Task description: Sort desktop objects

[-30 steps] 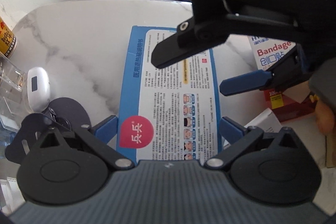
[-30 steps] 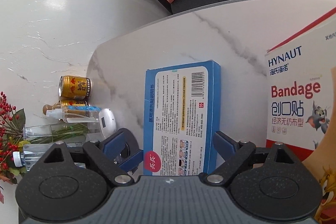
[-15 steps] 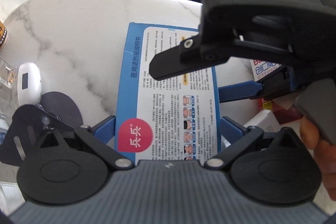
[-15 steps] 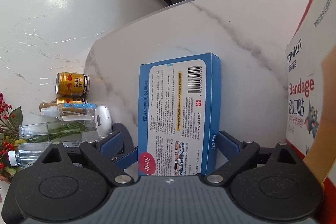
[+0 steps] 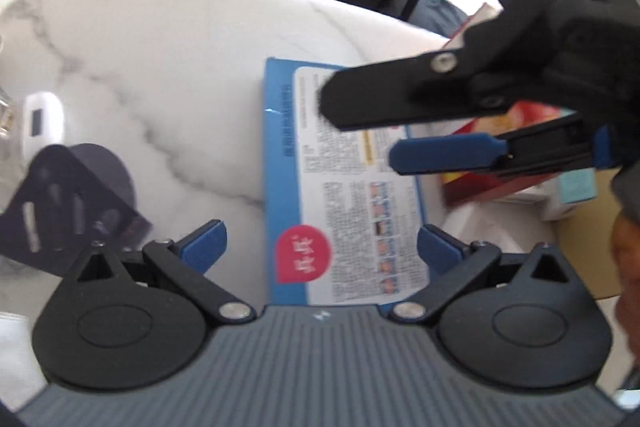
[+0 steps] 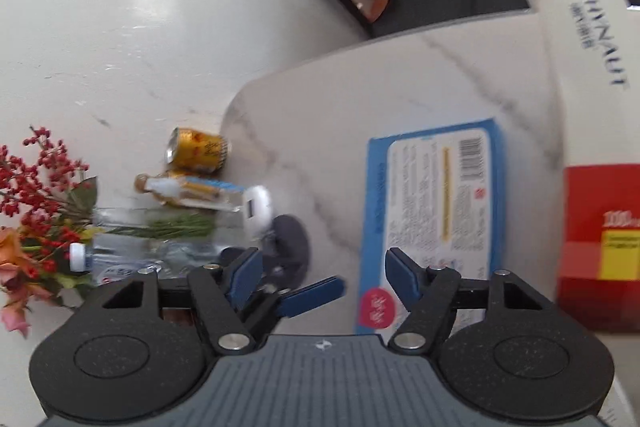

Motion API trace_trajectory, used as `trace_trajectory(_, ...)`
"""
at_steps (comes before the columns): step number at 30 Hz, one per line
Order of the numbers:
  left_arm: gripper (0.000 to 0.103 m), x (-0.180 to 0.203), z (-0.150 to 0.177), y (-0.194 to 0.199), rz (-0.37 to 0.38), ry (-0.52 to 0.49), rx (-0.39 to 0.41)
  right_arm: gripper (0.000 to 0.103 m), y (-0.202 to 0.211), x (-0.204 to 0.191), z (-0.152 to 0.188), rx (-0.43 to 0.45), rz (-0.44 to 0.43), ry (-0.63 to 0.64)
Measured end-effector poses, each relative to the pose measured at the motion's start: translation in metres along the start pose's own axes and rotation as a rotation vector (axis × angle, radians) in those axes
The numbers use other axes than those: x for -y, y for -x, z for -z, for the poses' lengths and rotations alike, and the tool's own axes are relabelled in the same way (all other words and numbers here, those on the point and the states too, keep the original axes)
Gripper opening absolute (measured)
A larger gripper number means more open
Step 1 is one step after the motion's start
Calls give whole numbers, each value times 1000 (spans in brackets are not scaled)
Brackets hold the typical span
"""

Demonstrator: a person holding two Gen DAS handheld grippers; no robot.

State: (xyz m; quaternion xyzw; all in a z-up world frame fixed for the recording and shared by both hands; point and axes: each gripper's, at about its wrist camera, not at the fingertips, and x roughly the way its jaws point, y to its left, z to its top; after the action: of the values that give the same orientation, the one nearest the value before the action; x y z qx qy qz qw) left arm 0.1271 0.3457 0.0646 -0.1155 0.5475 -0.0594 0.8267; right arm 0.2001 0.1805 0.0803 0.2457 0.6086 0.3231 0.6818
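Left gripper [image 5: 322,247] released, blue box [image 5: 344,187] flat on the surface [image 5: 180,39] just ahead between its fingers. Right gripper [image 6: 324,273] closing, nothing between; box ahead-right.

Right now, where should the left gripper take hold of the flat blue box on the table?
Probably across its two long edges at the near end. The blue box lies flat and lengthwise between the open fingers of the left gripper, so coming from above, straddling its narrow width, suits best.
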Motion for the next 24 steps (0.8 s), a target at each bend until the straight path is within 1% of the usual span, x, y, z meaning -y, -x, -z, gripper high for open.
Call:
trace_trajectory(2, 103, 0, 2, 1, 26, -3, 3, 73, -1, 9, -1, -20, 40, -23)
trace_trajectory(3, 103, 0, 3, 1, 38, -2, 3, 75, -1, 8, 1, -19, 88, 9)
trace_trajectory(4, 103, 0, 5, 0, 32, -5, 0, 73, 0, 6, 4, -15, 142, 49)
trace_trajectory(7, 103, 1, 14, -1, 21, 2, -19, 76, 0, 0, 20, -17, 246, 125)
trace_trajectory(8, 103, 1, 16, -1, 29, 7, -20, 79, 0, -2, 26, -16, 284, 148)
trace_trajectory(9, 103, 1, 16, -1, 34, 8, -23, 85, -2, 0, 32, -13, 319, 159)
trace_trajectory(12, 103, 3, 13, -3, 34, -15, -38, 84, -12, 10, 37, -41, 328, 152)
trace_trajectory(14, 103, 7, 15, -6, 40, -34, -47, 84, -19, 15, 35, -50, 355, 149)
trace_trajectory(15, 103, 9, 16, -7, 49, -42, -50, 85, -22, 18, 33, -62, 354, 151)
trace_trajectory(16, 103, 11, 18, -8, 59, -49, -53, 95, -25, 19, 32, -69, 324, 153)
trace_trajectory(18, 103, 15, 20, -10, 84, -61, -55, 101, -28, 24, 28, -100, 223, 117)
trace_trajectory(19, 103, 17, 20, -11, 91, -61, -54, 101, -29, 25, 28, -106, 201, 106)
trace_trajectory(22, 103, 24, 18, -13, 50, -84, -65, 101, -26, 24, 30, -99, 192, 99)
trace_trajectory(23, 103, 26, 17, -13, 34, -94, -67, 101, -22, 25, 30, -91, 168, 80)
trace_trajectory(24, 103, 26, 17, -10, 38, -95, -64, 101, -17, 26, 30, -85, 139, 68)
